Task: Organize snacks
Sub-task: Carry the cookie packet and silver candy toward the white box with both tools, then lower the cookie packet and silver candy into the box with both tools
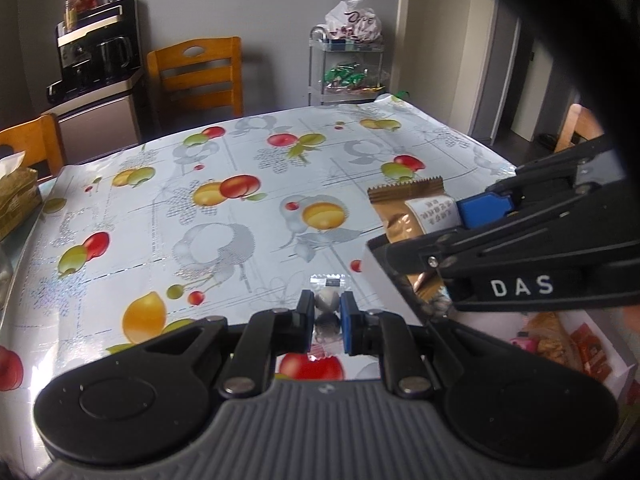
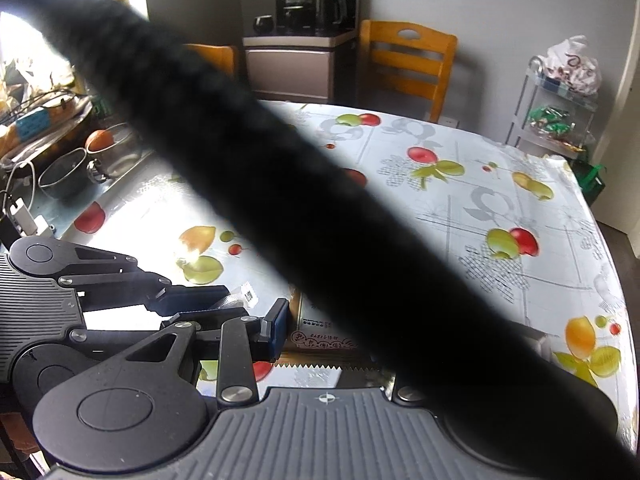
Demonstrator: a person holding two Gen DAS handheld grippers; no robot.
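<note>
White capitals "DAS" stand on the black side of the right gripper in the left wrist view. The gold snack packet bears small print with the digits "1370" (upside down); its other characters are too small to read.

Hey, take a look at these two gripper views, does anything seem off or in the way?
Yes. In the right wrist view a thick, blurred black cable runs diagonally across the lens, hiding much of the table and one side of the right gripper. Its gold snack packet is only partly visible. Nothing looks spilled or damaged.
</note>
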